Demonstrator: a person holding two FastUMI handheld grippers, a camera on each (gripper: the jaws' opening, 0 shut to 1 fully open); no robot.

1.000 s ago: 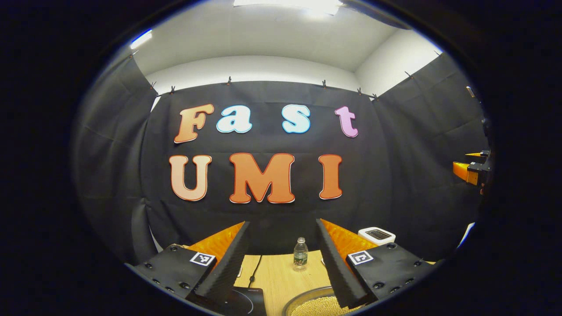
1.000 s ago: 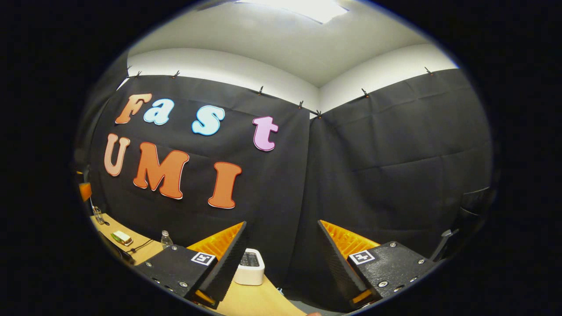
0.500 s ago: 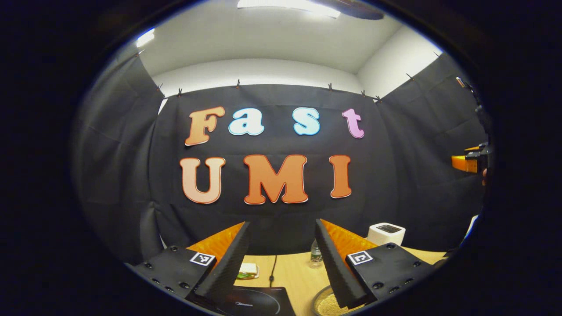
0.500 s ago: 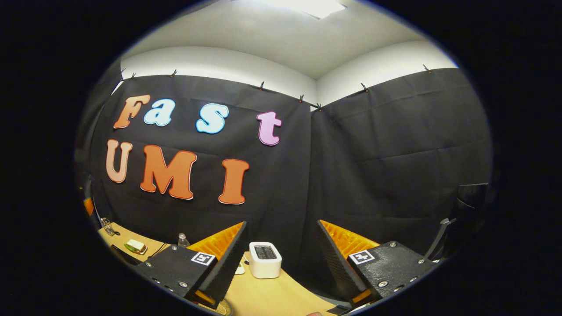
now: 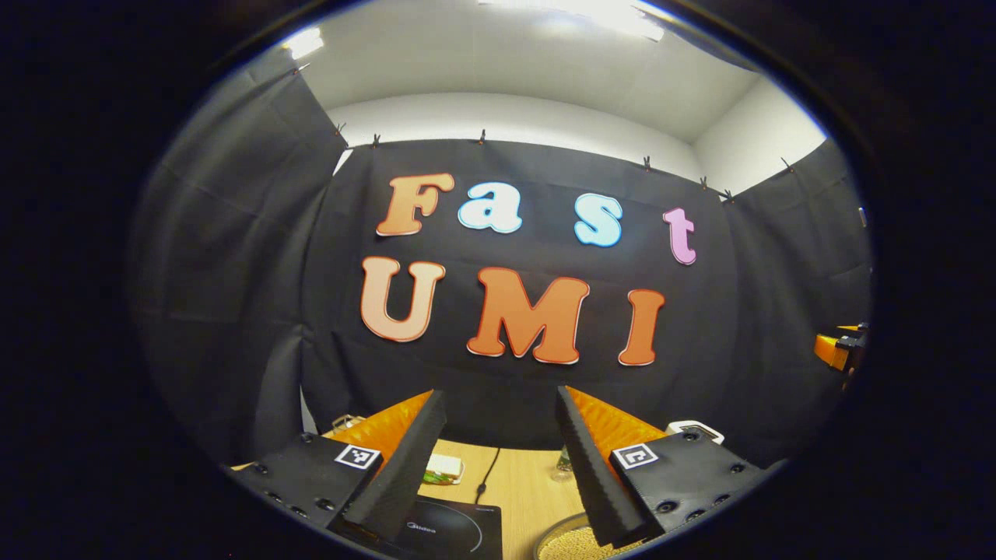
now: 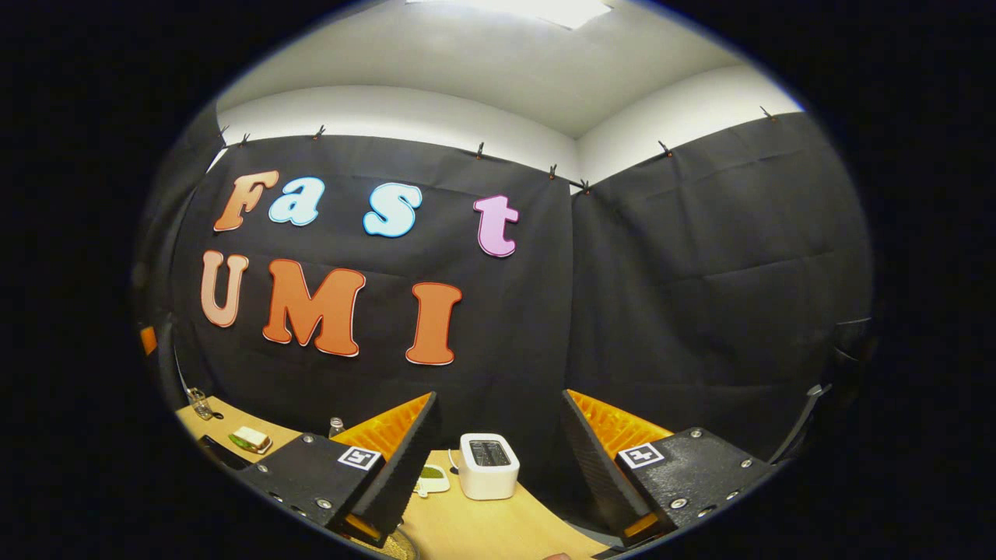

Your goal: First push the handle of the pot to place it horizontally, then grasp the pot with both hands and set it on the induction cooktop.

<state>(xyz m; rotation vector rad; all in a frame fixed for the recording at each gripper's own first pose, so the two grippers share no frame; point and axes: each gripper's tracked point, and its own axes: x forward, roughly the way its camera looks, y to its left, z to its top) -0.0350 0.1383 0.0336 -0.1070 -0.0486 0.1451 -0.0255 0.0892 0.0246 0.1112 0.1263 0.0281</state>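
Note:
The pot (image 5: 564, 542) is a round metal rim full of pale beans at the bottom of the left gripper view, partly behind the right-hand finger. The black induction cooktop (image 5: 440, 533) lies left of it on the wooden table (image 5: 521, 486). My left gripper (image 5: 498, 397) hovers above both, open, with nothing between its fingers. In the right gripper view a sliver of the pot's rim (image 6: 398, 543) shows by the left-hand finger. My right gripper (image 6: 499, 397) is open and holds nothing, high over the table (image 6: 498, 529). The right gripper (image 5: 836, 350) also shows at the far right of the left gripper view.
A white toaster (image 6: 489, 465) stands at the back of the table, with a small dish (image 6: 430, 476) beside it. A clear bottle (image 5: 562, 464), a sandwich (image 5: 445, 469) and the cooktop's cable (image 5: 486, 470) lie behind the cooktop. A glass (image 6: 198, 403) stands at the far left.
The left gripper view has swung left, bringing more of the cooktop into sight. The right gripper view has dipped, showing more table and the toaster. Both grippers stay open.

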